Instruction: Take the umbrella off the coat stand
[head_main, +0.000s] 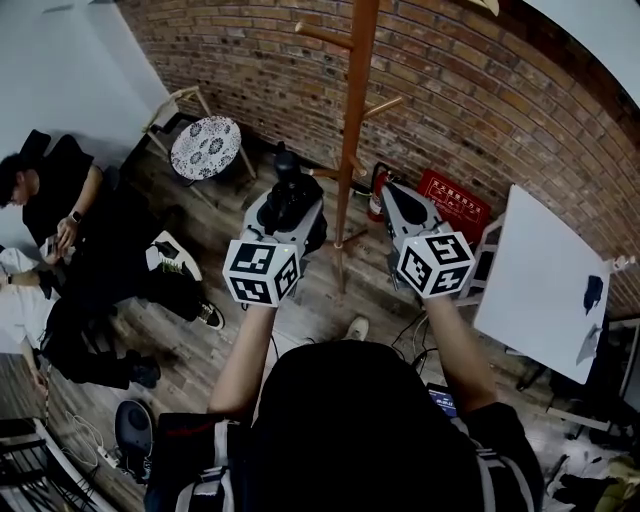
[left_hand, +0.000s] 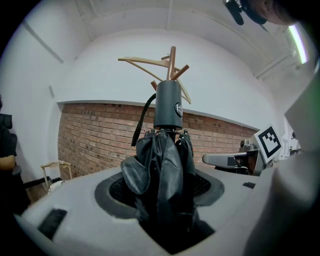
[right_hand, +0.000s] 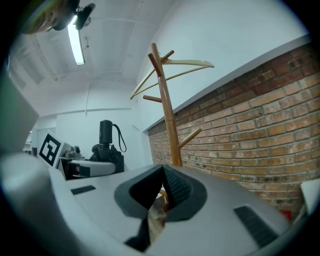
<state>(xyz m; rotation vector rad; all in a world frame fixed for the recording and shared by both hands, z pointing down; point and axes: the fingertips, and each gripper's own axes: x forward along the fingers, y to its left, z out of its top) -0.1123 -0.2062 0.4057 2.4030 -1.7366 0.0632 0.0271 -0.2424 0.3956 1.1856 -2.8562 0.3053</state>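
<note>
Left gripper (head_main: 290, 212), hand-held: jaws part-way apart and clamped on the folded black fabric umbrella (left_hand: 161, 160), which stands upright between the pads with its dark cylindrical handle (left_hand: 168, 105) uppermost. Right gripper (right_hand: 161, 170): jaws drawn together at the tips with nothing between them, held to the right of the left one. A tall brown wooden coat stand (head_main: 352, 120) rises just beyond and between the two grippers, against the red brick wall (head_main: 480, 90). A pale wooden clothes hanger (right_hand: 182, 65) rests on its top. In the right gripper view the umbrella sits well to the left of the pole and touches no peg, so it appears already off the stand.

Hazards, as judged:
1. The pads bear on loose, bunched canopy cloth rather than a rigid shaft, so the umbrella could slide down or lean if the hold slackens or the hand swings sharply.
2. The black wrist strap (left_hand: 141, 120) hangs free from the handle. It could catch a slanted peg (head_main: 382, 106) if carried close to the pole, tugging the stand or dislodging the hanger.
3. A seated person (head_main: 60, 200) on the floor at far left and a red fire extinguisher (head_main: 378, 195) at the stand's foot could be struck if the stand tips.
</note>
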